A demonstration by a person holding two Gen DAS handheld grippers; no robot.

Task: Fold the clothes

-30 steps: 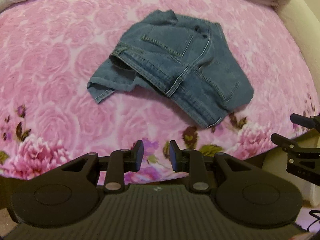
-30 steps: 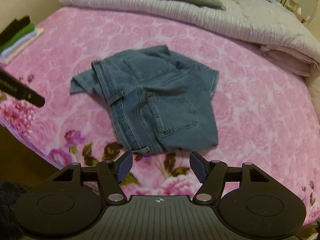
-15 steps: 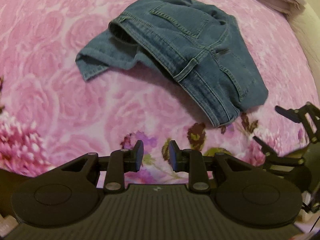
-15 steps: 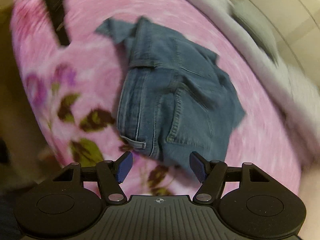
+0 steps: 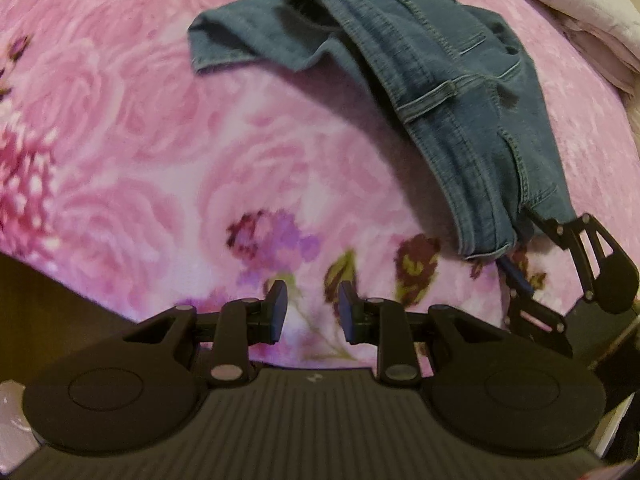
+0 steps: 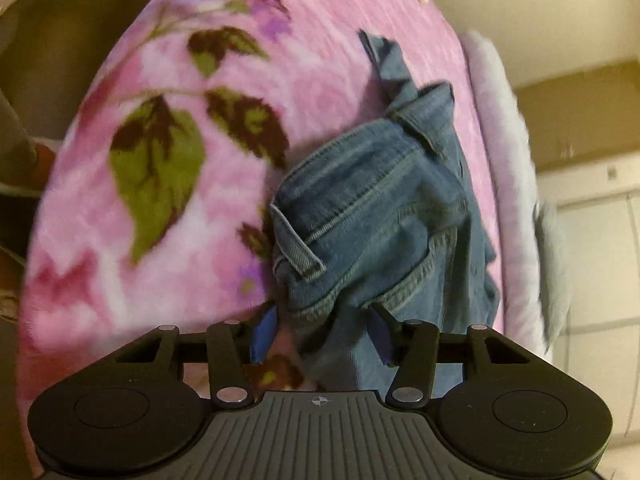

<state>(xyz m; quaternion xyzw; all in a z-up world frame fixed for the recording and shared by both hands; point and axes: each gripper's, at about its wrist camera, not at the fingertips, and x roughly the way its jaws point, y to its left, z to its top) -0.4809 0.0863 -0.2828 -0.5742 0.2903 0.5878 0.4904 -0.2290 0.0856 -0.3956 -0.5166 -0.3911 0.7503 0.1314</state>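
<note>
The denim shorts lie crumpled on the pink flowered blanket, and everything here is placed from them.

The left wrist view takes in the whole garment from the side: a loose leg flap at its far left, the waistband and belt loop running down its middle, and to its right a pale folded quilt at the bed's head. Only this view shows the other tool from outside: the right gripper sits at the near right corner of the shorts, one finger over the denim and one under or beside it. The left gripper hangs well short of the shorts, to their near left, above a printed purple flower, its jaws partly apart with nothing between them.

The right wrist view is turned on its side and somewhat smeared. It shows what the first cannot: the hem corner of the shorts lying between the blue pads of the right gripper, whose jaws are closing. The pads seem not yet pressed on the cloth, though the blur makes that uncertain. Beyond the shorts the grey quilt edge and a cream wall show.
</note>
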